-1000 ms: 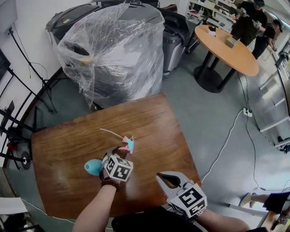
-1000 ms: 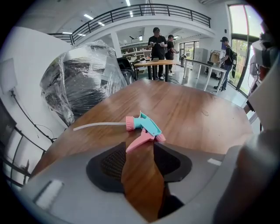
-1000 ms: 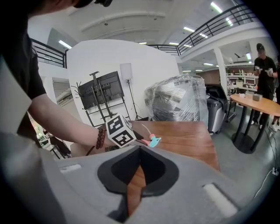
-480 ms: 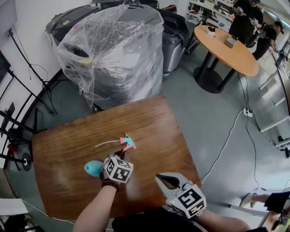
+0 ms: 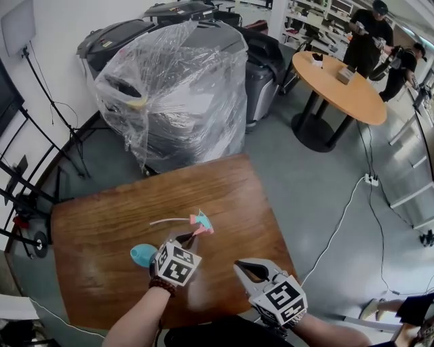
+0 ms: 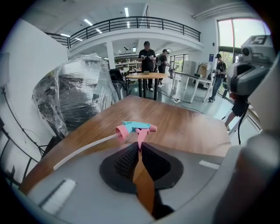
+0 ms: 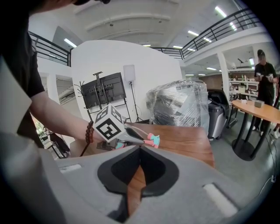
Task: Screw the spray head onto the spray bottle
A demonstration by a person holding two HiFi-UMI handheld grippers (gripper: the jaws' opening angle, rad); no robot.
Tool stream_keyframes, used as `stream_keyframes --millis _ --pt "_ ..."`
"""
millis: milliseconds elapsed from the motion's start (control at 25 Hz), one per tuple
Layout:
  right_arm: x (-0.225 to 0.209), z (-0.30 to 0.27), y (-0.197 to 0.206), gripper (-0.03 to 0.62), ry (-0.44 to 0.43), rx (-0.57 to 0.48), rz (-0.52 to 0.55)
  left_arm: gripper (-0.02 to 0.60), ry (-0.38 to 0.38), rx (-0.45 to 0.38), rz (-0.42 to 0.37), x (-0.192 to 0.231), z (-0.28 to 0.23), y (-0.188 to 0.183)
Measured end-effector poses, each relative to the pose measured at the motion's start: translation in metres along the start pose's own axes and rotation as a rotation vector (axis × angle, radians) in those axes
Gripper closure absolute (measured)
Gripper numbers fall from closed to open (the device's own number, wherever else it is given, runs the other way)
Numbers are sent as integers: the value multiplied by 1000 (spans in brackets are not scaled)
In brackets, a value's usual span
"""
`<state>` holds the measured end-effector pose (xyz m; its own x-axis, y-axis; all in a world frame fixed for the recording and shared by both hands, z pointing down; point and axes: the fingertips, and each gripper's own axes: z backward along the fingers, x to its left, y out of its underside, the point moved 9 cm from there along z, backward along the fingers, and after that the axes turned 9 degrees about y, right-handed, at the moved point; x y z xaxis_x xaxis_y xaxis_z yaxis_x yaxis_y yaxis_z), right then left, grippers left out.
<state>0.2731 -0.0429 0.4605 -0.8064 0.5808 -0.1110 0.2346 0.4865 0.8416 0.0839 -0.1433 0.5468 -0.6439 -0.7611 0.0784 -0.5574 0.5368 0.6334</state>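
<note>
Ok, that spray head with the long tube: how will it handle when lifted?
Probably light: the spray head is small plastic. Its thin dip tube curves slightly, so it likely flexes and sways. The left tool, jaws just closed, pinches only the narrow pink trigger, so the head may pivot.

You have bright, even light here: ceiling strips overhead and daylight through a window at the right. The table shows a soft sheen and only faint shadows; the plastic wrap glints. Both gripper views bow hard toward dark corners. The spray head is sharp, the nearest foreground soft.
</note>
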Motion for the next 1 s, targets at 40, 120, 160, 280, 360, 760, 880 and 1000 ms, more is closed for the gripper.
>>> stream_keyframes --millis 40,120,160,280,360,760,880,1000 --pt "-3 1 -1 603 0 -7 8 540 23 -13 2 -3 6 -4" --pt "-7 2 -5 603 -2 -19 37 541 76 -42 12 -10 20 -11" --pt "-8 4 -8 603 -4 -21 59 540 106 -58 22 -14 27 -15" --pt "-11 8 -13 602 -22 -31 140 541 210 -114 58 -24 49 -25" --pt "-13 11 -14 579 -39 -34 205 540 284 -149 66 -30 65 -31" --pt "4 27 -43 417 -38 -119 745 540 595 -230 11 -72 139 -40" --pt "25 31 -52 397 -48 -168 993 540 715 -269 51 -79 156 -38" --pt "52 35 -55 393 -74 -215 1182 540 820 -319 86 -82 172 -34"
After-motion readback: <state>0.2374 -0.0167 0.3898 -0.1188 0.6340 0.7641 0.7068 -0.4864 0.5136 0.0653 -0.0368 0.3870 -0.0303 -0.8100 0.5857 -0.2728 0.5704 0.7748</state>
